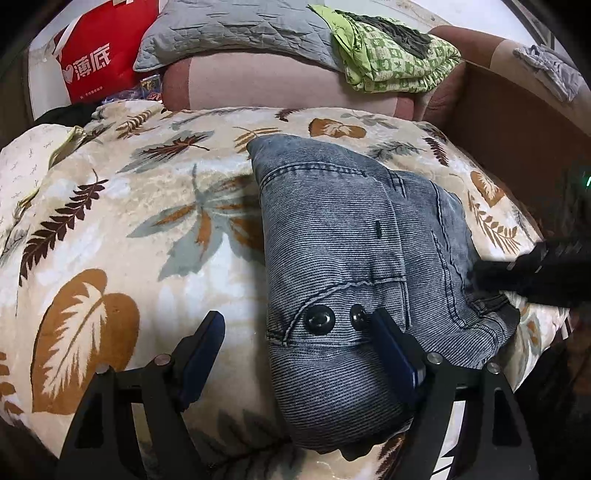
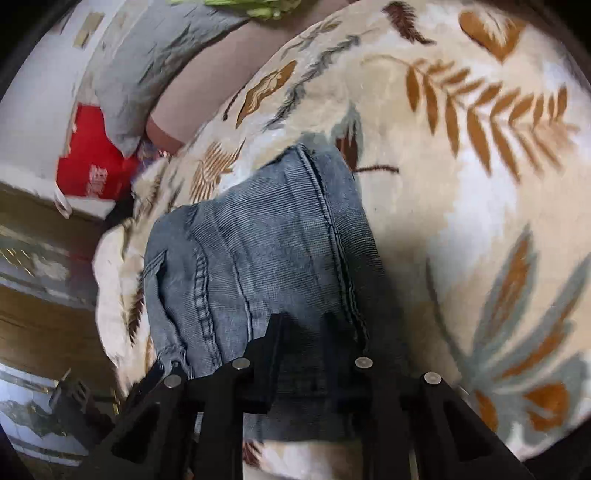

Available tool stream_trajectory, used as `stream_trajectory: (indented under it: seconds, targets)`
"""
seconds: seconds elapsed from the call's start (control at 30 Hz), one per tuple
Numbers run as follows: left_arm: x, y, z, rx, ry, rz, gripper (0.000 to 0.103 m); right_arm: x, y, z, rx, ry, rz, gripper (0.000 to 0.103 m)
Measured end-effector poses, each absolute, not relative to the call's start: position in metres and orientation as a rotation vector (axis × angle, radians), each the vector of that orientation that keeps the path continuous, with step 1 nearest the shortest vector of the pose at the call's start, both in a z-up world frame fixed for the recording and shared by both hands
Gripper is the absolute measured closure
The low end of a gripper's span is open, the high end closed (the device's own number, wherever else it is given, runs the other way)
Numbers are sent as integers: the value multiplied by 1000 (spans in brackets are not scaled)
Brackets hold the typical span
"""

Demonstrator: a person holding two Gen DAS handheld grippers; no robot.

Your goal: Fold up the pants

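Jaws of the left gripper (image 1: pixel 295 332) stand wide open, its right finger on the pants (image 1: pixel 343 266) by two snaps (image 1: pixel 334 317); the right gripper (image 2: pixel 306 325) has its jaws narrowly parted over the cloth, grip uncertain. One pair of pants, a folded bundle, lies on the leaf-print blanket (image 1: pixel 110 229), long axis running away from the left jaws, which look nearer. Beyond: one red bag (image 1: pixel 99 55), one grey pillow (image 1: pixel 229 29)

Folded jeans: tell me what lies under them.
The folded jeans rest on a cream blanket with a leaf print, which shows all around them. Whatever lies beneath the blanket is covered, and the denim layers hide anything tucked inside the fold.
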State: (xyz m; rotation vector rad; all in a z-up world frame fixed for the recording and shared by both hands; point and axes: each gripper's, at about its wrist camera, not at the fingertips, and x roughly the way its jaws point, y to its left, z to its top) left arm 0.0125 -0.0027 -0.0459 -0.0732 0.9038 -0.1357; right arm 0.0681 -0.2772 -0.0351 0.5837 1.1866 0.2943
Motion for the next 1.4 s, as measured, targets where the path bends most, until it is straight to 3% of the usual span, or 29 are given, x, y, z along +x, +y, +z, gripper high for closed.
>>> stream_trajectory:
  seconds: [0.13,0.2,0.27,0.33,0.37,0.57,0.67,0.77,0.93,1.13,1.17,1.2,1.23,1.4]
  targets:
    - [14,-1,-47,-86,907,-145,20,87,-248,14,487,1098,381,77]
    - [15,0,-48,-86,908,-147,20,105,-231,24,464,1071,455,70]
    - [15,0,-48,-92,909,-150,20,129,-213,16,421,1098,478,60]
    - [15,1,-48,-101,911,-156,20,151,-215,-20,343,1193,335,58]
    - [16,2,-47,-109,915,-164,20,157,-221,-41,340,1243,270,49]
    - [4,18,-10,-185,772,-144,21,150,-211,-42,271,1228,280,49]
    - [20,2,-46,-100,943,-163,21,152,-212,-32,243,1256,252,49]
    - [19,4,-46,-114,932,-162,21,157,-196,7,114,1207,256,47]
    - [20,4,-48,-110,933,-167,20,192,-96,48,-203,1218,448,26]
    - [21,5,-49,-105,925,-184,20,226,6,9,-527,1418,530,26]
    - [21,6,-50,-106,923,-187,20,232,12,-6,-578,1472,513,32]
    - [22,7,-50,-111,921,-188,20,237,12,-15,-600,1490,479,54]
    - [24,9,-51,-120,924,-194,20,247,6,-24,-599,1515,428,55]
    - [25,11,-52,-136,929,-199,19,265,-49,-3,-441,1307,179,56]
